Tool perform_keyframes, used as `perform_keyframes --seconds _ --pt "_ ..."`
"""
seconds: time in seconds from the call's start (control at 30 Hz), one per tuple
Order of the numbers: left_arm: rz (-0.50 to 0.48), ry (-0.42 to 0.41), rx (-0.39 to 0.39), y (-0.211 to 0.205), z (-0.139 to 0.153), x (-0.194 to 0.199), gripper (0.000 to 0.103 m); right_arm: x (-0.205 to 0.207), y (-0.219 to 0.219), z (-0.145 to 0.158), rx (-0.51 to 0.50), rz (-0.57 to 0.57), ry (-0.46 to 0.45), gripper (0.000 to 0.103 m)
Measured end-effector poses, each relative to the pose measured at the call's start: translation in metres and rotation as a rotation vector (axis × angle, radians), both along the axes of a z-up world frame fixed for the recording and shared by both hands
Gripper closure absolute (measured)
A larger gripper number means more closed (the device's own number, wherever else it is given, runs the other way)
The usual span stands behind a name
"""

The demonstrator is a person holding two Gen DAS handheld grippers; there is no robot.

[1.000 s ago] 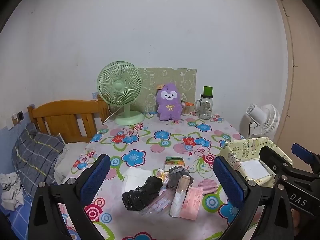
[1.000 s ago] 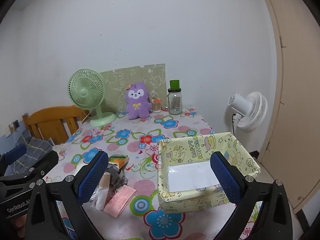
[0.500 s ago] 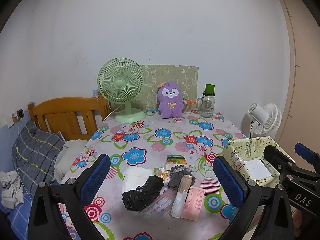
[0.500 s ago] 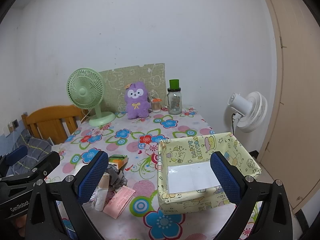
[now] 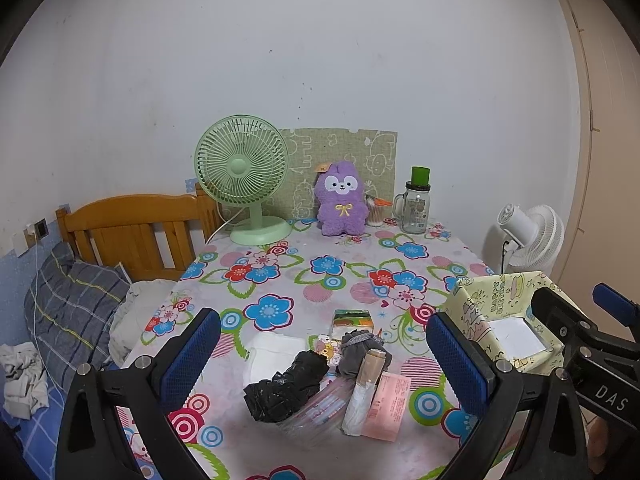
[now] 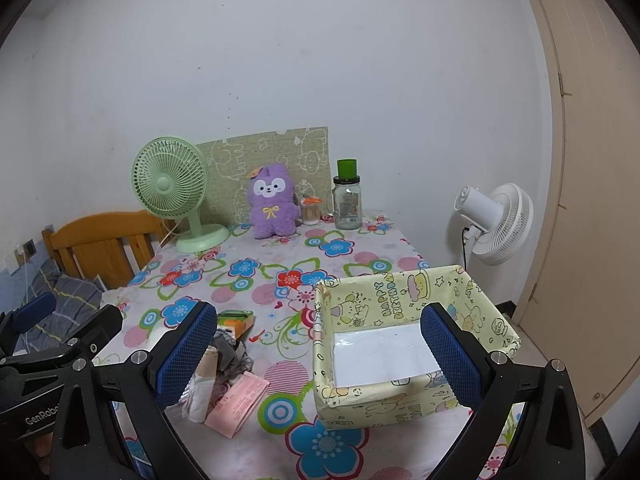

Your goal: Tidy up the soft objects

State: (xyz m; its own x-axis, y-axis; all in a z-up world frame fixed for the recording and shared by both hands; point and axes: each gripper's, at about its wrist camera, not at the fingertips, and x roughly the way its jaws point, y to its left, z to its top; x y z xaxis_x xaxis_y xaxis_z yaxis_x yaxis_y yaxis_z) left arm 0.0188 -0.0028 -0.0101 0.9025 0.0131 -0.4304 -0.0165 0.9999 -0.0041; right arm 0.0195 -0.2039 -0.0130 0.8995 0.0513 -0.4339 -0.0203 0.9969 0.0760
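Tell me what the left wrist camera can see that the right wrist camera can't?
Only the left wrist view shows the crumpled black bag and the folded white cloth in the pile, with the right gripper beside the box. Only the right wrist view shows the whole inside of the yellow box, empty but for its white bottom, plus the left gripper at the side. Both show the purple plush toy, the green fan, the pink packet and the flowered tablecloth.
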Motion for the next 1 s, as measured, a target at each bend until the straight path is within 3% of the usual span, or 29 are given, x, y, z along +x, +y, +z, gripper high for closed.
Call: perform_keyframes --seconds 1.0 --pt "0.000 0.002 0.002 -0.0006 0.0009 0.0012 0.000 -0.0004 -0.0003 0.0006 0.000 0.000 0.000 0.000"
